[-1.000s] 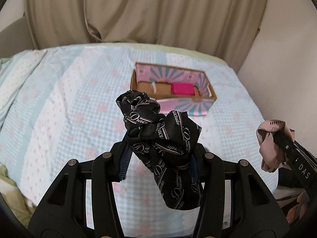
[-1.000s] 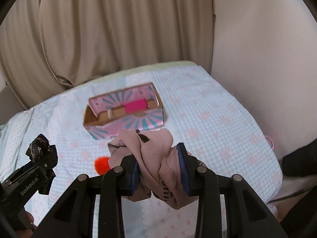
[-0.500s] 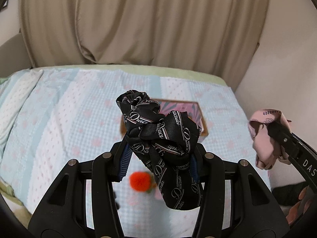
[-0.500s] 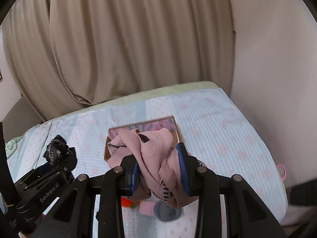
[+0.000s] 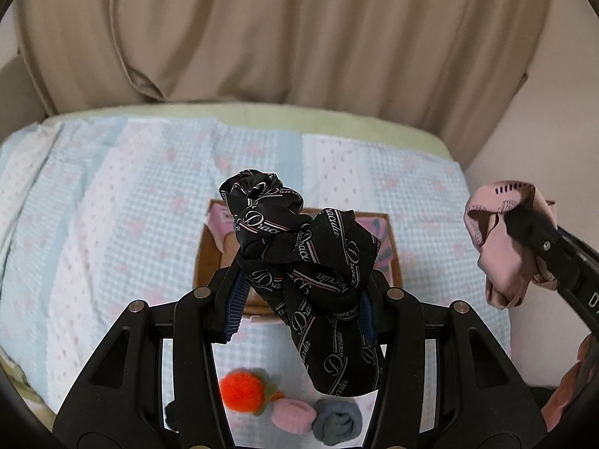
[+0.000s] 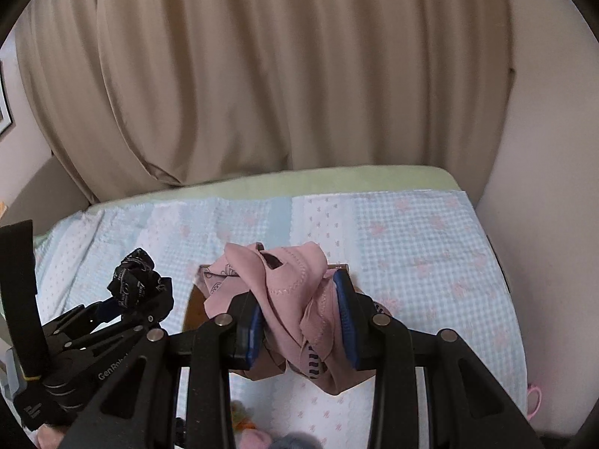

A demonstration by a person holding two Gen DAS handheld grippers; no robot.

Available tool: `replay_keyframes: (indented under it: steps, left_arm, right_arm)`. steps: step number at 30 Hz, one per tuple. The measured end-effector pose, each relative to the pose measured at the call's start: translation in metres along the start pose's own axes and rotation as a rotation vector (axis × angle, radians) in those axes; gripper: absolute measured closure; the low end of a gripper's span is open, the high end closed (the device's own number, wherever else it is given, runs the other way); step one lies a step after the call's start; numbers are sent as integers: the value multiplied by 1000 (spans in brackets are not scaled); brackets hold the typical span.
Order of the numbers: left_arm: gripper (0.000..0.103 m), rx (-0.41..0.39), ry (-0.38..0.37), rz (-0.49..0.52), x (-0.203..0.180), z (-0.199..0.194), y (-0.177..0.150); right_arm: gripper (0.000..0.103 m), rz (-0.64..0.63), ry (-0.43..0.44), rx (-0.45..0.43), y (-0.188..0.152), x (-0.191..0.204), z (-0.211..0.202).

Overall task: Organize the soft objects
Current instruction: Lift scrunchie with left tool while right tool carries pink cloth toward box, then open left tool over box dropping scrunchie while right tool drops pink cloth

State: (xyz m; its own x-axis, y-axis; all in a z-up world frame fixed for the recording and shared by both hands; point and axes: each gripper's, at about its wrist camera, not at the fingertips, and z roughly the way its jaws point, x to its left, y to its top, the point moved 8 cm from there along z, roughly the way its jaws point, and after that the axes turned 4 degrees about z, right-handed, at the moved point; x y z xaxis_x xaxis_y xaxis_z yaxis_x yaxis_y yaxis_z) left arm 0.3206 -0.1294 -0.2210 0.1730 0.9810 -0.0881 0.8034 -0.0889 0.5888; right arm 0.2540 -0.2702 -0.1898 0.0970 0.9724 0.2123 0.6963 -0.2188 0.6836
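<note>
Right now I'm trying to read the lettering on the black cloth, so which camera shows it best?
The left wrist view: the black cloth fills the centre, clamped in the left gripper, its script lettering sharp. The right wrist view shows only a small bunched tip, its lettering unreadable.

The box (image 5: 204,262) sits on the bed (image 5: 112,194), with three small soft balls (image 5: 292,415) before it.

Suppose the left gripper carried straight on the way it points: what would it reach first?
Probably the open cardboard box on the bed, which lies directly beyond the left gripper and the black cloth it clamps. Depth is unclear, so it might meet the bedspread instead.
</note>
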Motion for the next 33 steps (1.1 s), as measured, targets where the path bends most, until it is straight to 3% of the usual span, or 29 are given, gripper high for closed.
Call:
replay_keyframes:
  steps: [17,26,27,28,30,31,32,33]
  left_arm:
    - [58,332,7,-1,28,191,-19]
    - [58,452,-5,41,32,238,-36]
    - [50,449,-4,45,32,238,-36]
    - [25,451,2,50,33,239,-37]
    - [0,458,24,59,36,238,-38]
    - [1,445,22,61,36,236,-37]
    - [1,442,20,64,37,236,-37]
    - [1,449,21,69,38,236,-38]
  right_arm:
    - [71,39,14,362,-12,-12,194]
    - [71,89,24,516,-35,-20,258]
    - [71,96,30,528,-37,-20,261]
    - [71,115,39,550,-41,-21,265]
    - [59,145,63,574,-45,-20,273]
    - [39,163,78,585,-48,-19,277]
    - [11,173,87,588,-49,-19,278]
    - [0,179,94,585,-49,-19,278]
